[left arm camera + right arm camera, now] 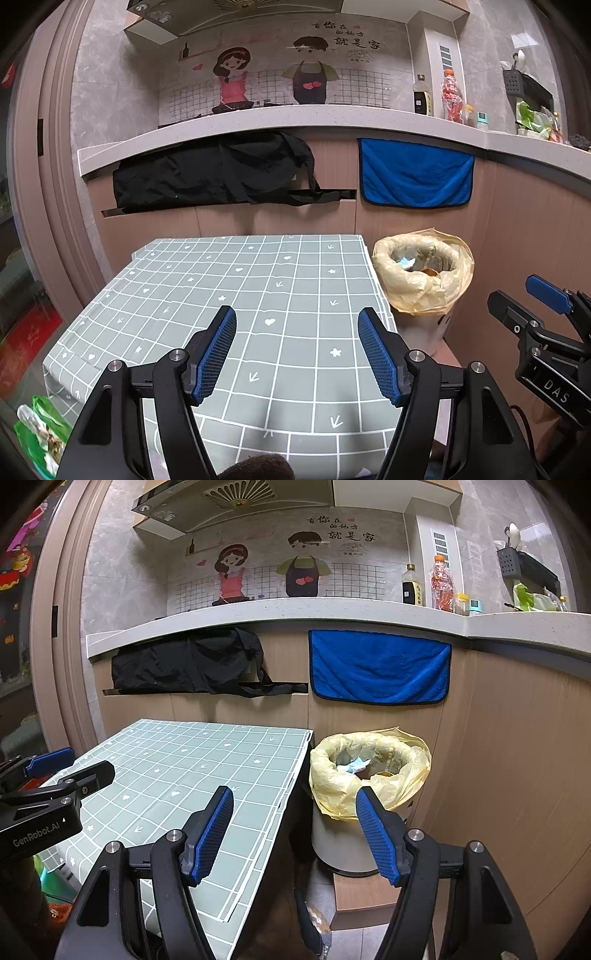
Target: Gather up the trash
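Observation:
A small table with a grey-green checked cloth (258, 295) (177, 771) stands before the counter, with no trash on it. To its right is a white bin with a yellow bag liner (424, 273) (369, 768), holding blue-white crumpled paper and a brown item. My left gripper (297, 350) hovers open over the near part of the cloth, nothing between its blue pads. My right gripper (295, 830) hangs open over the gap between the table's right edge and the bin, also with nothing in it. Each gripper shows at the edge of the other's view.
A counter (258, 118) runs behind, with a black cloth (214, 173) and a blue towel (413, 173) hanging from it. Bottles (450, 96) stand at the counter's right. A green bag (37, 435) lies on the floor left of the table. The bin sits on a wooden step (365, 890).

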### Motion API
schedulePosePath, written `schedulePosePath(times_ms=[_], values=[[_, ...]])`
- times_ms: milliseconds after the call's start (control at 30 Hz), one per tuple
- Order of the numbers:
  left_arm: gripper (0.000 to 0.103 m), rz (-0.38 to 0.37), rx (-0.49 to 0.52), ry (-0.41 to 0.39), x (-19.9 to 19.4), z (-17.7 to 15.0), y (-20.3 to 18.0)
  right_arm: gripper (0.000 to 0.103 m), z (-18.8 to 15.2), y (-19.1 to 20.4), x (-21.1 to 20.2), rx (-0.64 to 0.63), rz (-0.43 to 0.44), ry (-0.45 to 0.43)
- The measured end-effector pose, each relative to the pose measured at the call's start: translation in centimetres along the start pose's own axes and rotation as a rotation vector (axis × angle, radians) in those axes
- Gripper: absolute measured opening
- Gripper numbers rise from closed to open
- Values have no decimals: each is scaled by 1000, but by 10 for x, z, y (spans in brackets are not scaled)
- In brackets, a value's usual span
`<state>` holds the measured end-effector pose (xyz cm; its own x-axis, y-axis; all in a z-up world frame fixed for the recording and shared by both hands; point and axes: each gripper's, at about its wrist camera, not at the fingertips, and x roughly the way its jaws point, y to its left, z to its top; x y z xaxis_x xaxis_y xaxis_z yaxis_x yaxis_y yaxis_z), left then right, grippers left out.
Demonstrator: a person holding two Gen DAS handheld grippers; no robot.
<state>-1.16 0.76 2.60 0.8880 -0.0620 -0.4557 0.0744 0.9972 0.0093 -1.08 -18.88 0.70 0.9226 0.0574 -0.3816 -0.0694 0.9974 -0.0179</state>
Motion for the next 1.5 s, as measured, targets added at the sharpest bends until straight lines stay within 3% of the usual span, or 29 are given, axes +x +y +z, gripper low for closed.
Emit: schedulePosePath(times_ms=[1500], values=[[69, -16, 30, -4, 4, 1, -7, 66, 0, -4, -3, 15, -13, -14]])
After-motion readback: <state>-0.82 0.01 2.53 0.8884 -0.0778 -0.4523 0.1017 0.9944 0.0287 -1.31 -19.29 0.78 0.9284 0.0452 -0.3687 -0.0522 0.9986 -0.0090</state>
